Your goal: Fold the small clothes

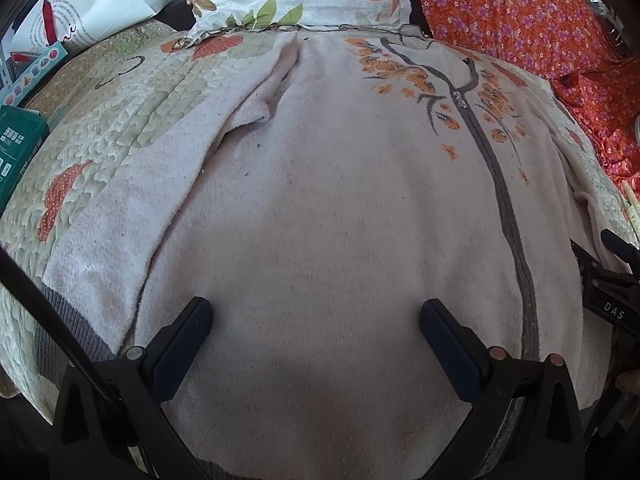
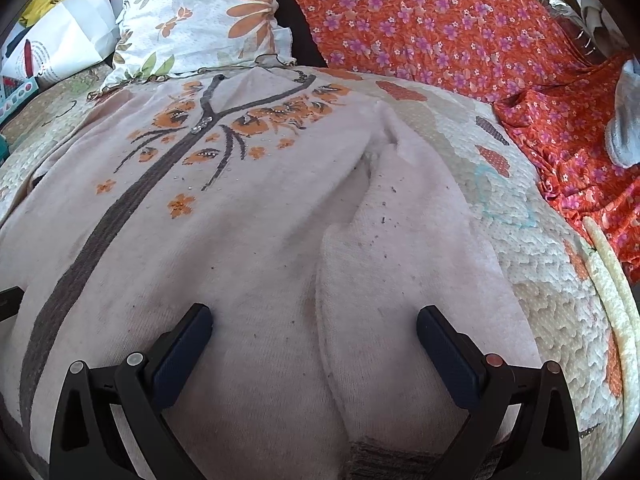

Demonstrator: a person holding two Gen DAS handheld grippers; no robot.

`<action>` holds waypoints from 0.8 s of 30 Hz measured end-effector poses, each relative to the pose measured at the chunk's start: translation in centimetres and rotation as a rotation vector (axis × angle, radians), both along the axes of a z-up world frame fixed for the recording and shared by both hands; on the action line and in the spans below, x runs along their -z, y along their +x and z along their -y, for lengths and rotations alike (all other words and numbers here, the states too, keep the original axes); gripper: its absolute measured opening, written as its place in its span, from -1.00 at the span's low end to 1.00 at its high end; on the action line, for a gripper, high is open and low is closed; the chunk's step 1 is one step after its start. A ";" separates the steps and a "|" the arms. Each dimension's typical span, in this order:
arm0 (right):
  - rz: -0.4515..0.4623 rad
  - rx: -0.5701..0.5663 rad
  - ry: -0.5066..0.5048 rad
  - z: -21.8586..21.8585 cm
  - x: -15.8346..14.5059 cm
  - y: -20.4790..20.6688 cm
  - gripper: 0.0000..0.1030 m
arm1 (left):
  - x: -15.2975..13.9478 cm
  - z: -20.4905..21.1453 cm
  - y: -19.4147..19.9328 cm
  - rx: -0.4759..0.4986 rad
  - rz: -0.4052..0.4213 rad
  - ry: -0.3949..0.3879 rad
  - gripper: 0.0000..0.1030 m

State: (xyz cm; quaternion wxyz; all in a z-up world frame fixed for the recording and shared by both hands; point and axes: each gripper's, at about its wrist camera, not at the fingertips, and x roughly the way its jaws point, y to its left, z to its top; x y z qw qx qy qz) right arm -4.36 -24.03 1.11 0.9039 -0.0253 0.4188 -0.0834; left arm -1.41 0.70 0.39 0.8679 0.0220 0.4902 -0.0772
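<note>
On the bed quilt [image 1: 120,128] the pink sweater [image 1: 340,200] lies flat, sleeves beside its body, no fold made yet. Both my left gripper [image 1: 316,320] and right gripper [image 2: 314,326] hover spread, holding nothing.

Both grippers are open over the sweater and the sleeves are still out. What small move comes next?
Probably lower the right gripper onto the right sleeve near its grey cuff and pinch. The sweater lies flat on the quilt, unfolded, and that sleeve sits between its open fingers.
</note>
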 end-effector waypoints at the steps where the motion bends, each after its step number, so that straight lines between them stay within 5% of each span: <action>1: 0.004 0.012 -0.001 -0.1 0.0 -0.1 0.99 | 0.0 0.0 0.0 -0.002 -0.002 -0.001 1.00; 24: 0.030 0.012 0.034 0.1 0.1 -1.0 0.99 | 0.2 0.2 0.5 -0.046 -0.012 0.010 1.00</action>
